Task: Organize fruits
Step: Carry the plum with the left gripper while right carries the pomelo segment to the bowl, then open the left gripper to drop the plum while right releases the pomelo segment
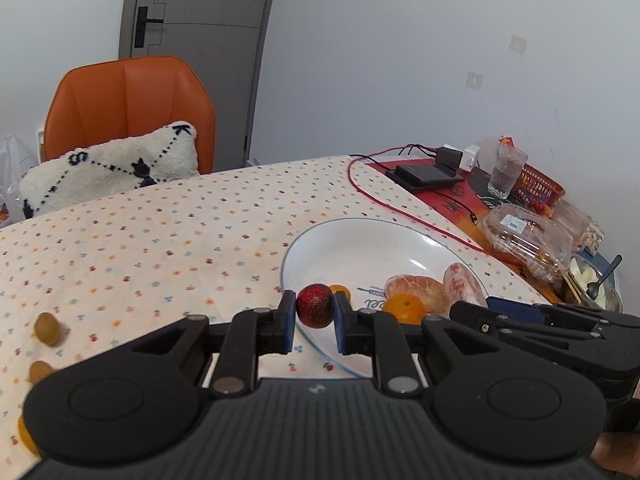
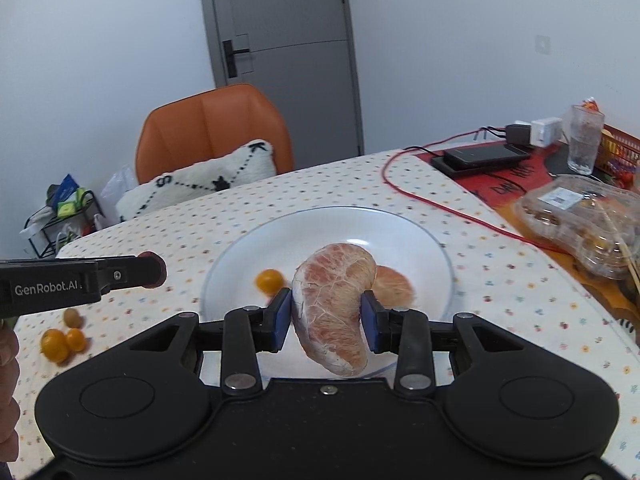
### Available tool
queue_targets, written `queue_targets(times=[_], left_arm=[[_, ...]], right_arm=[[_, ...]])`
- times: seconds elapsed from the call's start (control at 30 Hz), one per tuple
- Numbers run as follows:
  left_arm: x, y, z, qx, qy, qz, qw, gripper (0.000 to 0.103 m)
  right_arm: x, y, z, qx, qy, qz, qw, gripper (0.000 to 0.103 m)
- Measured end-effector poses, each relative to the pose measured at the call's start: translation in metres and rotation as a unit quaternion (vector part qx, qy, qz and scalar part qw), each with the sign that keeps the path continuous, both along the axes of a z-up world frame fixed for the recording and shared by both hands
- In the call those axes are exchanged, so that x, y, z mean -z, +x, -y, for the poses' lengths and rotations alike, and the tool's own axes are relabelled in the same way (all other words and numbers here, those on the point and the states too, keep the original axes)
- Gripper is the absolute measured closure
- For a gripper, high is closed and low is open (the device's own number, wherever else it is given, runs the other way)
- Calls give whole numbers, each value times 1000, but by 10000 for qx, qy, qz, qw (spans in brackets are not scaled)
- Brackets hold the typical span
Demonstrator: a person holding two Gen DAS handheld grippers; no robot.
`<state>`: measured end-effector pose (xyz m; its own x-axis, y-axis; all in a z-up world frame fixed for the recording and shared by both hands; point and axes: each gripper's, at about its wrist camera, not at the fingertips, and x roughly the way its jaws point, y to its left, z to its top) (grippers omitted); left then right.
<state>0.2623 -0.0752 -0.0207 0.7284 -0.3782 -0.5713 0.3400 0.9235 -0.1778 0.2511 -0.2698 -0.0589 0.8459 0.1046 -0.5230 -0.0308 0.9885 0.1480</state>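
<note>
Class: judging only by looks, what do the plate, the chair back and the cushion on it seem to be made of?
Plate: probably glazed ceramic; white, glossy, thin blue rim line.
Chair back: likely leather or imitation; smooth orange panels with stitched seams.
Cushion: fuzzy, woolly fabric, white with black pattern.

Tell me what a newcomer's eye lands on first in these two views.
First, the big pink pomelo segment clamped in the right gripper over the white plate. Next, the small dark red fruit pinched in the left gripper at the plate's near rim. Behind the table, an orange chair stands out.
</note>
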Motion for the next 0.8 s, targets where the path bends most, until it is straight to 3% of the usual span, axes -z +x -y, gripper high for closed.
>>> queue_targets(times=[0.4, 0.8], left_arm=[[21, 25, 26, 139, 51, -214, 9997, 85], [21, 27, 17, -94, 23, -304, 9995, 81]], right_arm=[[15, 15, 24, 157, 88, -105, 9998, 68], [19, 22, 18, 41, 67, -173, 9998, 62]])
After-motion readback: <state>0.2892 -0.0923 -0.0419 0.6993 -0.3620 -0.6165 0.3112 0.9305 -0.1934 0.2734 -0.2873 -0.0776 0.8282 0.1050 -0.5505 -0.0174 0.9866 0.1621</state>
